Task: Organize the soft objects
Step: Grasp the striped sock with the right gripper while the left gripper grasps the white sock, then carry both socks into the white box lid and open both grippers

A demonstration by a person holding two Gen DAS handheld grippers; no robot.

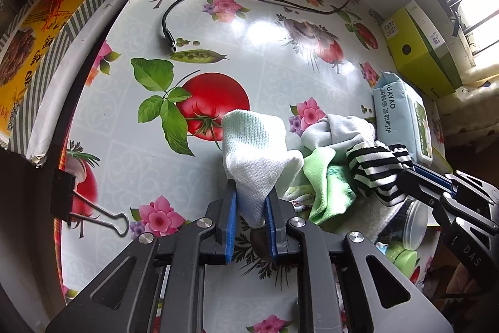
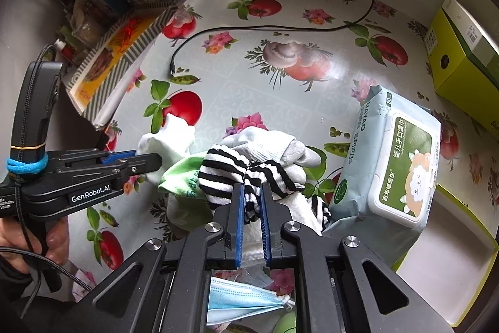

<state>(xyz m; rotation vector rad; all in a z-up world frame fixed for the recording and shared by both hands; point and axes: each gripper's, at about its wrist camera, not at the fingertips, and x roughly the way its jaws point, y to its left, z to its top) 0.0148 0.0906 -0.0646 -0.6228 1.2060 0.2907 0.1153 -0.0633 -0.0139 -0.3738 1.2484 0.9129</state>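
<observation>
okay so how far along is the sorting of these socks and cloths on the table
Nothing looks sorted yet: the soft items sit in one heap. In hand: the left gripper is shut on the white knitted sock, the right gripper on the black-and-white striped sock. Left: the green cloth, the grey sock and the blue face mask.

A home: a fruit-print oilcloth table cluttered with a wet-wipes pack, socks and a face mask.
</observation>
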